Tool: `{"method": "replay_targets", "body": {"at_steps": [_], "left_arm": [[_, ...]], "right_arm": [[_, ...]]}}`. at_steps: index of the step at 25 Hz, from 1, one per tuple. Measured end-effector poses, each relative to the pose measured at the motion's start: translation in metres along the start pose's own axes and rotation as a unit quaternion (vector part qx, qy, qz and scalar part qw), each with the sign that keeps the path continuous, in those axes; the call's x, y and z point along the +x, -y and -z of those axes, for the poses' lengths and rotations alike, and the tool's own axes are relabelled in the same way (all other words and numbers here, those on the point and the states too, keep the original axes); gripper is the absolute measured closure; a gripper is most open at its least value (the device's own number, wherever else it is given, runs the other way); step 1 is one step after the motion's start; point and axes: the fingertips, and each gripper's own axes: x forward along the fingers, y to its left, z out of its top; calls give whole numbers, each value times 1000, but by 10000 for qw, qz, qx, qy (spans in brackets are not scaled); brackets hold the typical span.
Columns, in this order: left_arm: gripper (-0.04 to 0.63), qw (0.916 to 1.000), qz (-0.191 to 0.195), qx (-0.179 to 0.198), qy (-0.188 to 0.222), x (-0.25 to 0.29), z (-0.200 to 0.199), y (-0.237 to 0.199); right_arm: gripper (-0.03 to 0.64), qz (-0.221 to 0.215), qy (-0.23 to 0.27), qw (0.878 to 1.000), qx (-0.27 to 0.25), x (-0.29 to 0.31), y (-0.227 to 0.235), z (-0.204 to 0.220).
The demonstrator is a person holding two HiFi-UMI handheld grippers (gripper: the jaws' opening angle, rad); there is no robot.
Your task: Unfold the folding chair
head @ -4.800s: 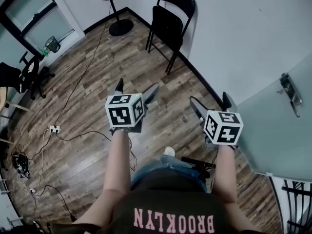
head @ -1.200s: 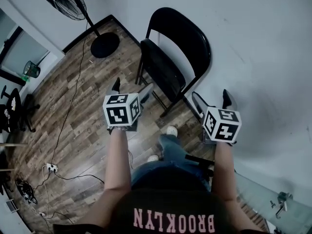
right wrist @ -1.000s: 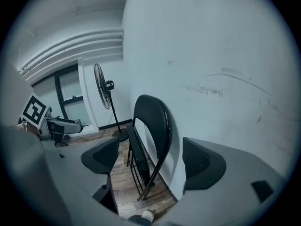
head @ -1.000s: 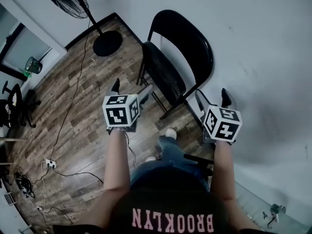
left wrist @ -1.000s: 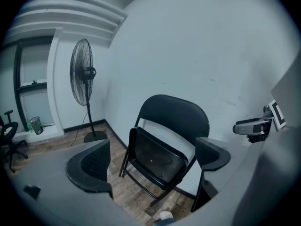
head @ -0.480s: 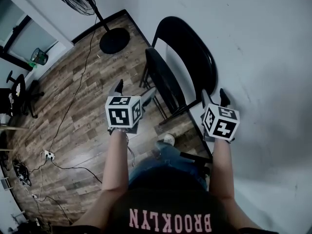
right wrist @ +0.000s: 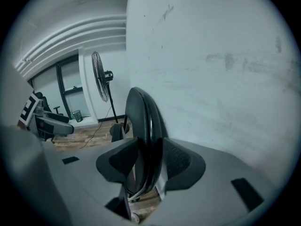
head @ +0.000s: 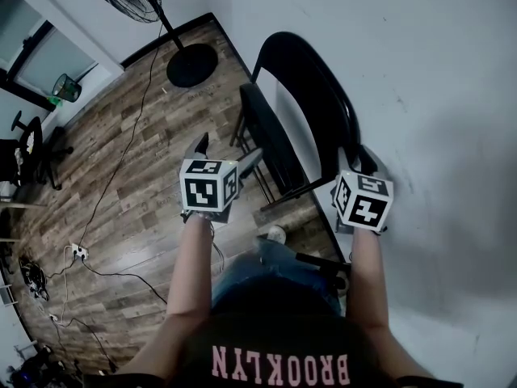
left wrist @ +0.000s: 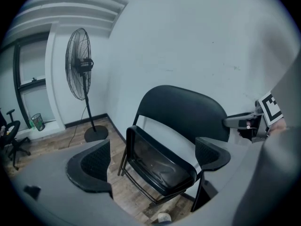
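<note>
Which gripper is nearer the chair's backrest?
Right. The right gripper, jaws just closing, clasps the backrest edge; the left gripper hangs open before the seat, touching nothing.

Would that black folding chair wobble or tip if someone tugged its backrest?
Probably stiff: the chair looks built on thin metal tube. Folded, its legs stand close together, so a tug may tip it. The seat likely swings down.

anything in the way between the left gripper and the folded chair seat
Nothing visible. The left hand-held gripper is open, and only bare floor lies between it and the folding chair's upturned seat.
</note>
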Motion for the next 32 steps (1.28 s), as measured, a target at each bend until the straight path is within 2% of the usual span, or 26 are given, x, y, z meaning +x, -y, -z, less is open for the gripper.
{"method": "replay_targets", "body": {"at_steps": [17, 21, 23, 26, 29, 32], "left_arm": [[37, 9966, 400, -595, -407, 72, 30, 24], [68, 9959, 498, -469, -598, 92, 41, 36], [122, 9954, 481, -530, -631, 101, 43, 39], [218, 9922, 466, -945, -670, 115, 47, 39], [255, 9839, 540, -1466, -863, 130, 57, 43], [270, 9755, 541, -1813, -1121, 145, 70, 44]], "right_arm": [[462, -68, 171, 9997, -149, 2, -4, 0], [462, -120, 199, 9995, -199, 1, -4, 2], [462, -128, 223, 9994, -233, 0, -5, 1], [462, -133, 228, 9994, -230, 1, -6, 0], [462, -132, 196, 9995, -231, 0, -5, 1], [460, -120, 176, 9995, -231, 0, -5, 0]]}}
